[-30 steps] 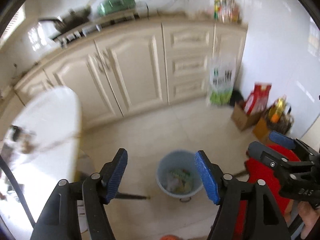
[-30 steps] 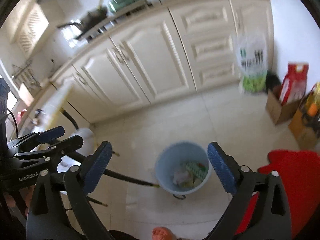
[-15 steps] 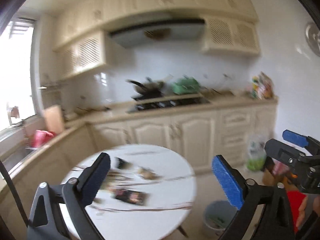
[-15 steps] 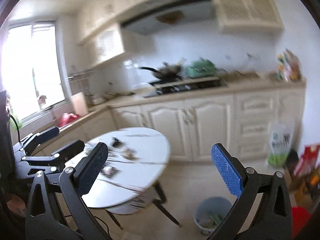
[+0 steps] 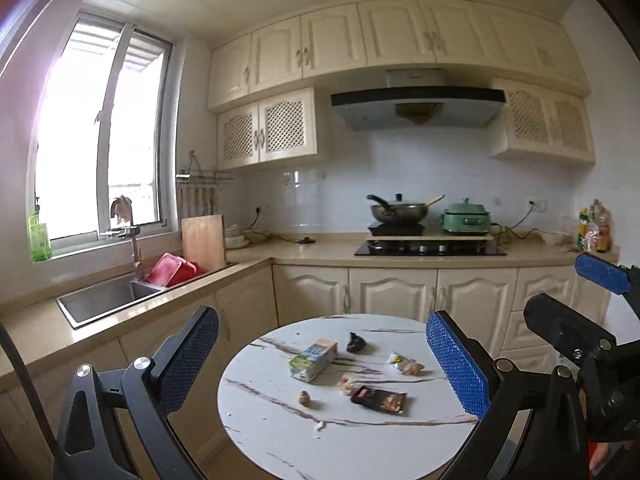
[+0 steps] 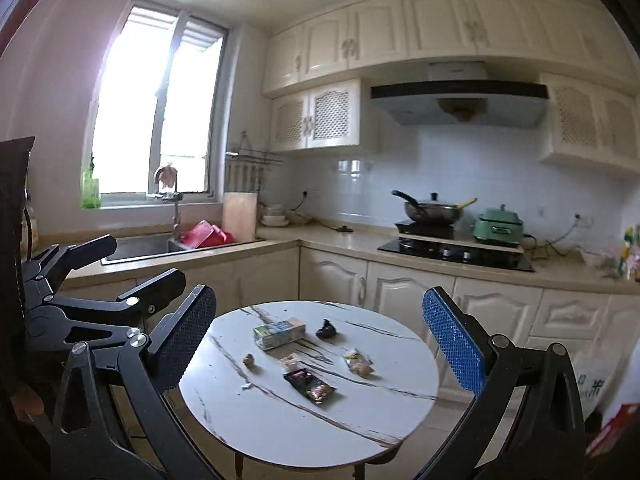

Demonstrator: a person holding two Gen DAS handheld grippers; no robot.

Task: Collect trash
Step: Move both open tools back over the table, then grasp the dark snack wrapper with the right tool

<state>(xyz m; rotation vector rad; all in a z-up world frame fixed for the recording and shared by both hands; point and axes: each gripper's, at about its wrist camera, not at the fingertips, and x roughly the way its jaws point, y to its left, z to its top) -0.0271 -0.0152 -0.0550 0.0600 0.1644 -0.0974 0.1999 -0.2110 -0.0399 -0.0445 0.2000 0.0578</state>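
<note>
A round white marble table (image 5: 280, 432) (image 6: 280, 420) carries the trash: a milk carton (image 5: 314, 360) (image 6: 280, 332), a crumpled black wrapper (image 5: 355, 342) (image 6: 326, 329), a dark snack packet (image 5: 380, 399) (image 6: 310, 386), a yellow-white wrapper (image 5: 404, 363) (image 6: 358, 362) and small brown bits (image 5: 304, 398). My left gripper (image 5: 322, 320) is open and empty, held short of the table. My right gripper (image 6: 318, 292) is also open and empty beside it. Each one shows at the edge of the other's view, the right gripper (image 5: 568, 296) and the left gripper (image 6: 136, 260).
Cream cabinets run behind the table. A sink (image 5: 104, 296) with a red tub lies at the left under the window. A stove (image 5: 430, 248) with a wok and a green pot stands at the back. A red bag (image 6: 612, 428) sits on the floor at the right.
Both views swung up from the blue bin on the floor to the table and kitchen wall. The left jaws spread wider. Both grippers stay empty.
</note>
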